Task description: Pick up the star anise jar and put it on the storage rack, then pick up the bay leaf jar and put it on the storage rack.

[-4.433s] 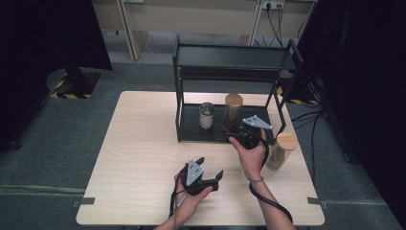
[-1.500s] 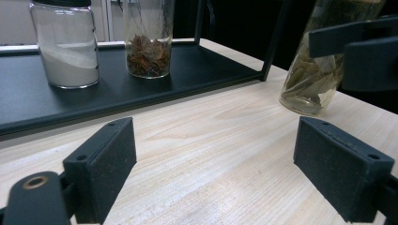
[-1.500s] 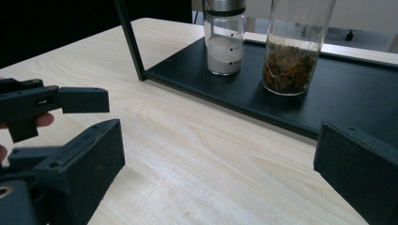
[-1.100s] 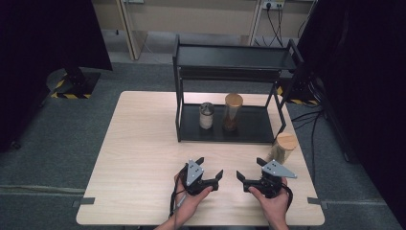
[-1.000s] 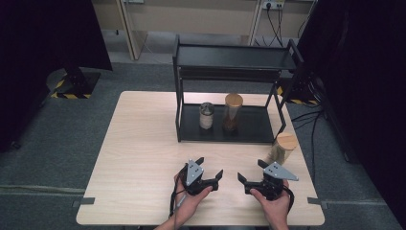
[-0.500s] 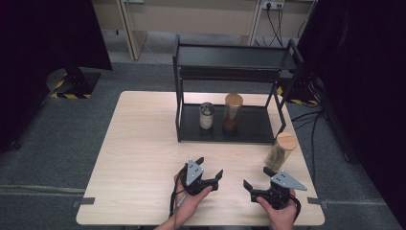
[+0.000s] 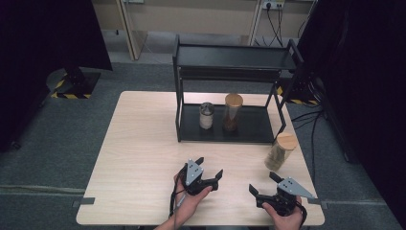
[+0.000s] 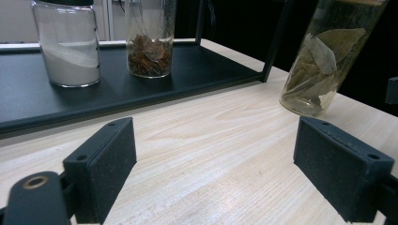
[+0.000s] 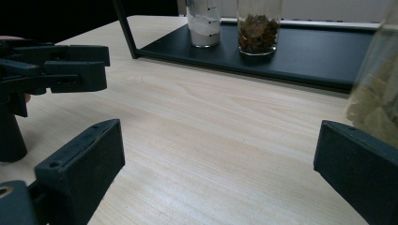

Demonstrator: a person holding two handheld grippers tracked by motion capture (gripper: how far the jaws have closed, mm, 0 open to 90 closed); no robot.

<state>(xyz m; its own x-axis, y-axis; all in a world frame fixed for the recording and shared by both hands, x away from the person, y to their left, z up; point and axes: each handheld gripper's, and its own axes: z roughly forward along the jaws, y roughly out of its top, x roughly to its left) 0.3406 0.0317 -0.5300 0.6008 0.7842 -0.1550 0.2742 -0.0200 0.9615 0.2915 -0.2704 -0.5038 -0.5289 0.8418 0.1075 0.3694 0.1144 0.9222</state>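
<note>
At the near edge of the table (image 7: 143, 143), toward 5 o'clock in the high view: right gripper (image 7: 262, 182), spread wide, holding nothing, aimed roughly at 10 o'clock. Beside it at 9 o'clock: left gripper (image 7: 209, 166), likewise spread wide and empty, pointing toward 1 o'clock.

Straight ahead of the right hand at 12 o'clock, near but not touching: bay-leaf jar (image 7: 280, 152), upright on the bare wood, wooden lid on, just outside the front right post of the black rack (image 7: 253, 127). Seen blurred at 3 o'clock in the right gripper view (image 9: 375, 93), so well off the line of the jaws. Seen at 1 o'clock in the left gripper view (image 8: 324, 56).

Judged as the step in hand: fetching that jar with the right gripper, probably for the lower shelf.

To do it well:
- Swing the wrist first, from 10 o'clock round to 12, until the jar sits centred between the jaws.
- Keep the jaws fully parted on the approach; come in level, at mid-height of the glass, below the lid.
- Close squarely across the widest part; expect smooth, round glass to slip or twist under an off-centre pinch.
- Lift straight up before moving toward 11 o'clock, clearing the rack post.
- Aim for the free shelf space at 3 o'clock of the brown-filled jar (image 7: 232, 112), well apart from the white-powder jar (image 7: 206, 115).
- Leave the left gripper parked.
</note>
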